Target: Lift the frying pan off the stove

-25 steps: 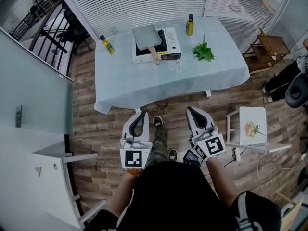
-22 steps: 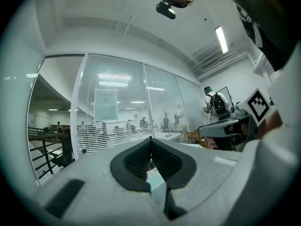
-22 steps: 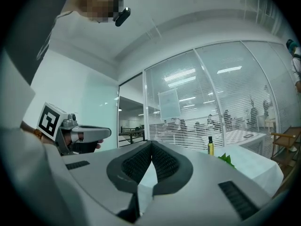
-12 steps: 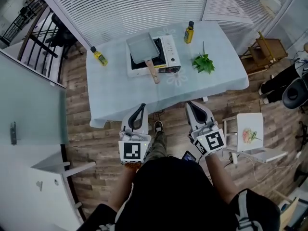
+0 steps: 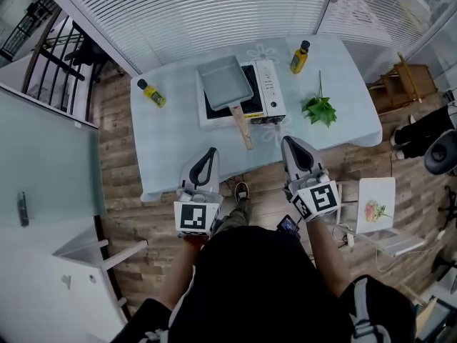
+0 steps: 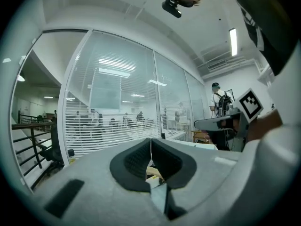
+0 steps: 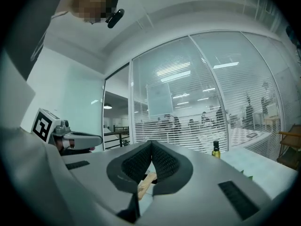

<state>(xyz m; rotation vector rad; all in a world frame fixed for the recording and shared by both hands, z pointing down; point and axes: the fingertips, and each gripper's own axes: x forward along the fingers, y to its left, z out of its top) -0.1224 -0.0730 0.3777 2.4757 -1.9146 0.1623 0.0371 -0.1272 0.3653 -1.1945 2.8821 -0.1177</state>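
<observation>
A rectangular gray frying pan (image 5: 225, 83), its flat bottom showing, sits on the white stove (image 5: 268, 91) mid-desk (image 5: 178, 145). Its wooden handle (image 5: 241, 127) points at the near edge. One yellow bottle (image 5: 151, 93) stands left and a second bottle (image 5: 300, 56) stands right, with leafy greens (image 5: 320, 110) nearby. The left tool (image 5: 211, 152) and right tool (image 5: 288, 143) hang at the near edge, either side of the handle's end. Each has its ribbed black pads (image 6: 134, 161) pressed together on nothing.

Black top (image 5: 250, 284); grey left tool (image 5: 211, 151) and right tool (image 5: 288, 141) bear white cubes (image 5: 196, 218) (black square markers).
</observation>
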